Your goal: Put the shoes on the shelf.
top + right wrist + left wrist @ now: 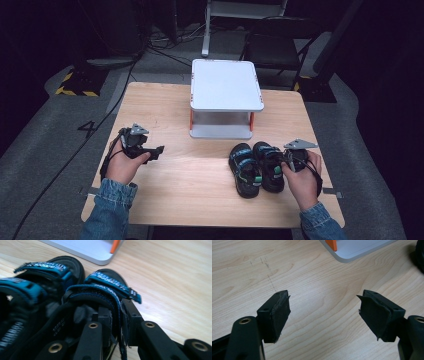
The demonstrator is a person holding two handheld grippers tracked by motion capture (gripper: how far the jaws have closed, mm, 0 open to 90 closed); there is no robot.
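Two small black sandals with blue straps lie side by side on the wooden table (200, 170), the left sandal (245, 170) and the right sandal (270, 165). My right gripper (292, 160) is shut on the right sandal's (100, 297) outer strap and side wall; the left sandal (32, 290) lies beside it. My left gripper (159, 150) sits at the table's left, held by a hand, pointing right. In the left gripper view the left gripper (323, 312) stands open over bare wood with nothing between its pads (279, 315).
A white two-level stand (225, 85) with orange posts stands at the table's back middle; its base (359, 250) shows near the left gripper, and its base (85, 250) lies beyond the sandals. Dark floor and cables surround the table.
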